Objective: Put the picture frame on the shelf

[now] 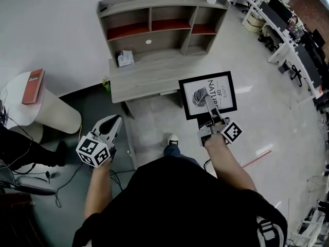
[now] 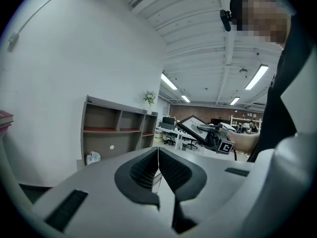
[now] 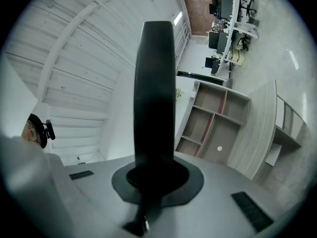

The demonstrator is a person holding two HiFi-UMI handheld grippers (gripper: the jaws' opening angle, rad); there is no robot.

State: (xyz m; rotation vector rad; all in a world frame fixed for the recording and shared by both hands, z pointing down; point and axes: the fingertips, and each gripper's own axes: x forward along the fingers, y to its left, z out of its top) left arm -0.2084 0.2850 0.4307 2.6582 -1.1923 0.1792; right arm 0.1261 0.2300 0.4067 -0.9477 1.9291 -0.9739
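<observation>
Picture frame (image 1: 207, 94), near the shelf (image 1: 164, 3): print visible from head view, only its edge in the view of the right tool (image 1: 211, 115) clamping it; left tool (image 1: 115, 121) closed, empty.

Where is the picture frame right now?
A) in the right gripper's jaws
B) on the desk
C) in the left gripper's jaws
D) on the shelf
A: the right gripper is shut on the picture frame, holding it above the floor, short of the shelf.
</observation>
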